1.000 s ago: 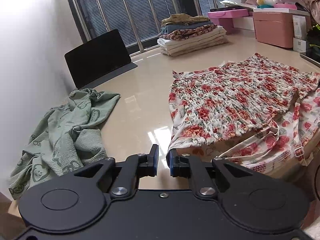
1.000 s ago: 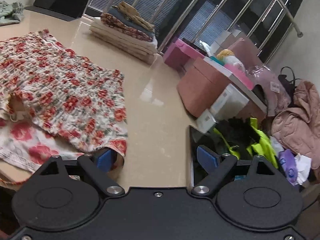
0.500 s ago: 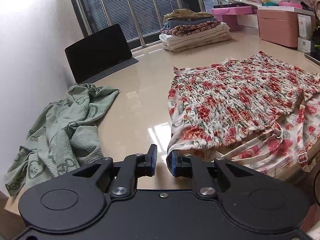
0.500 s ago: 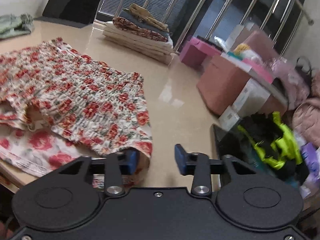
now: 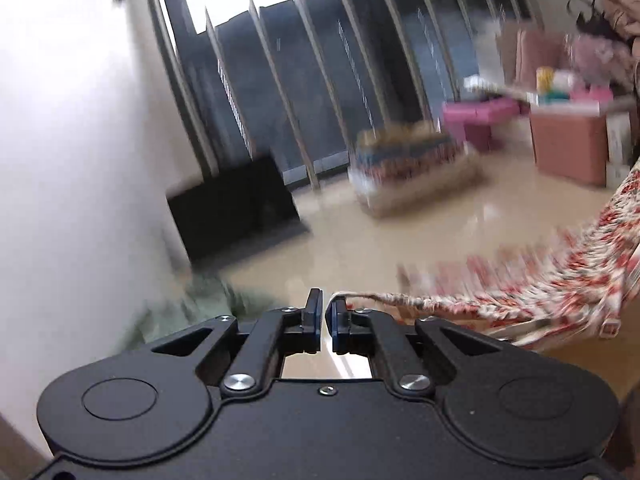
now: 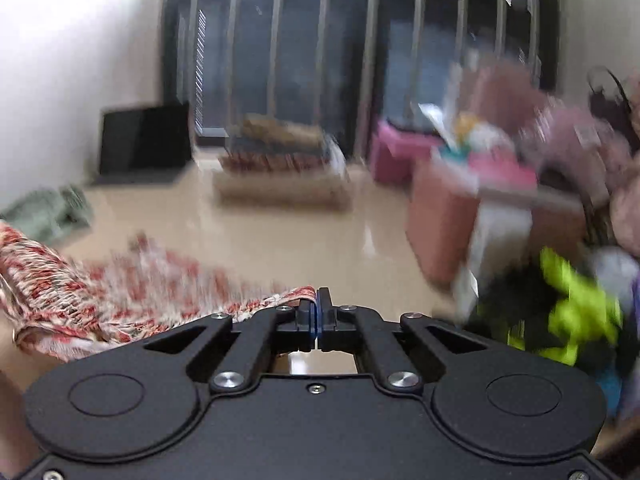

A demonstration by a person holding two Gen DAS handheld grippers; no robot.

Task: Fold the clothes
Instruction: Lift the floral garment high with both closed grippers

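Wall: plain white, filling the far left of both wrist views.
Green cloth (image 5: 192, 300): a soft crumpled heap at the left, lying on the tabletop (image 5: 360, 236), a glossy beige surface; too blurred to show any weave.
Dark screen (image 5: 236, 204): a flat black panel propped upright against the barred window at the back left.
Left gripper (image 5: 324, 322): black linkage arms with blue pads; its fingers were closed, pinching one near corner of the floral garment at a pale corded edge.
Floral garment (image 5: 540, 292): red and cream print with a shirred, ribbed texture. It hung as a sagging band between the two grippers, its near edge raised off the tabletop, the rest trailing away; where it met the surface was lost to blur.
Handling: it looked light, thin and limp, likely to droop and bunch wherever unsupported; not fragile. The hemmed corners seemed the surest places to grip, as both grippers did.
Folded stack (image 5: 412, 172): flat layers of cloth piled at the back centre.
Right gripper (image 6: 318, 318): same build; its pads were pressed together on the opposite near corner.
Pink boxes (image 6: 448, 224): blocky shapes at the right, amid blurred clutter including something neon yellow.
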